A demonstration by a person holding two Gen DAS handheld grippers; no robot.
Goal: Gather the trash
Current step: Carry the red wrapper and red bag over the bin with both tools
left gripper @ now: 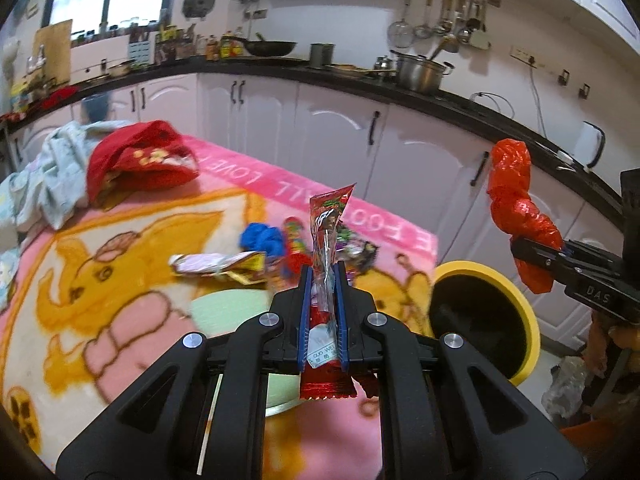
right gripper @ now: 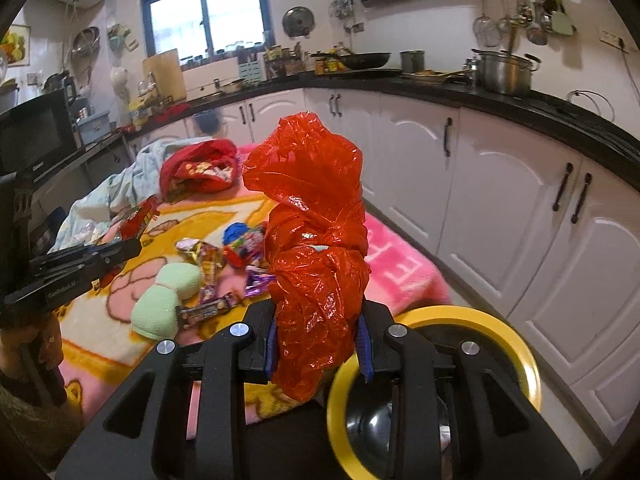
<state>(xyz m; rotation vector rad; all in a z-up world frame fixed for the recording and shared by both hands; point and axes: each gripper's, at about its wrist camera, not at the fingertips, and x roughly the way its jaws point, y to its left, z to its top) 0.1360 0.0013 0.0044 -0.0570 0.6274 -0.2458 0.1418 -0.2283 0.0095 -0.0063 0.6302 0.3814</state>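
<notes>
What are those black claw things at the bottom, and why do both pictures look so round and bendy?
They are grabbers a person holds, one in each hand. A tiny wide-eye camera rides on each, so the pictures bend. One picture comes from the left gripper, whose fingers pinch a red snack wrapper. The other comes from the right gripper, squeezing a crumpled red plastic bag. Below it waits a yellow-rimmed trash bin. The pink cartoon blanket still holds more candy wrappers and green slippers.
</notes>
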